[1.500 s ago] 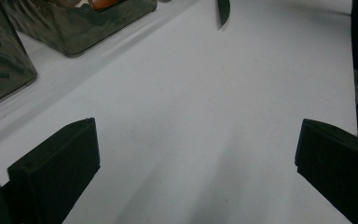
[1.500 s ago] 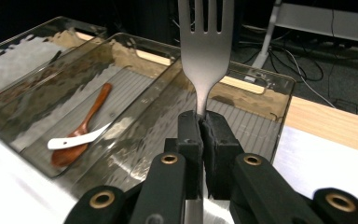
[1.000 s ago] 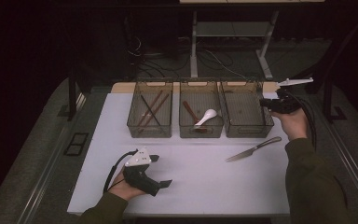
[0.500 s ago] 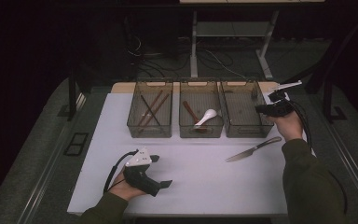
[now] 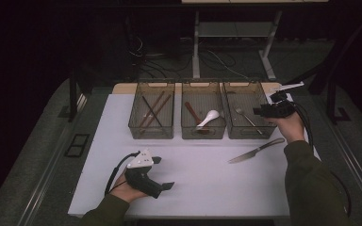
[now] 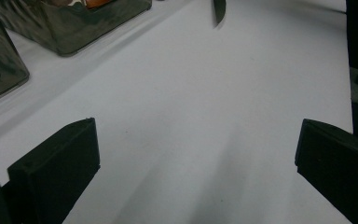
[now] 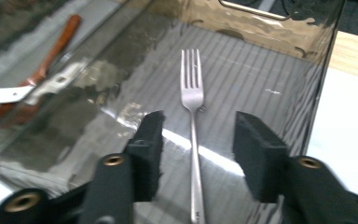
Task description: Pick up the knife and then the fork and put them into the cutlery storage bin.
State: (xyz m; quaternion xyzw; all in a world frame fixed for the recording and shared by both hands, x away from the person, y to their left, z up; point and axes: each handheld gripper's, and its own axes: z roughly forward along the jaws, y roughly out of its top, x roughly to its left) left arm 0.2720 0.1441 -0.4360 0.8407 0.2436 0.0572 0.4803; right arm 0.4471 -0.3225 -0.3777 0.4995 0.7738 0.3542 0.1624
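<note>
A steel fork (image 7: 192,100) lies flat on the floor of the right-hand bin (image 5: 245,84), seen in the high view as a fork (image 5: 246,117). My right gripper (image 7: 198,135) hovers over it. Its jaws have just been opening, and the fork's handle runs below the gap without touching the pads. From above, the right gripper (image 5: 259,111) sits at that bin's right end. The left gripper (image 5: 164,173) rests on the white table near the front, open and empty, as its own view of the left gripper (image 6: 196,149) confirms.
A table knife (image 5: 257,150) lies on the white table (image 5: 207,188) in front of the right bin; the knife's tip (image 6: 219,9) also shows. The middle bin (image 5: 202,84) holds a white spoon (image 5: 209,116) and a wooden one. The left bin (image 5: 153,84) holds chopsticks (image 5: 153,110).
The right hand has drifted slightly down and left at the right bin's end. A fork now shows on that bin's floor. The left hand has stayed put.
</note>
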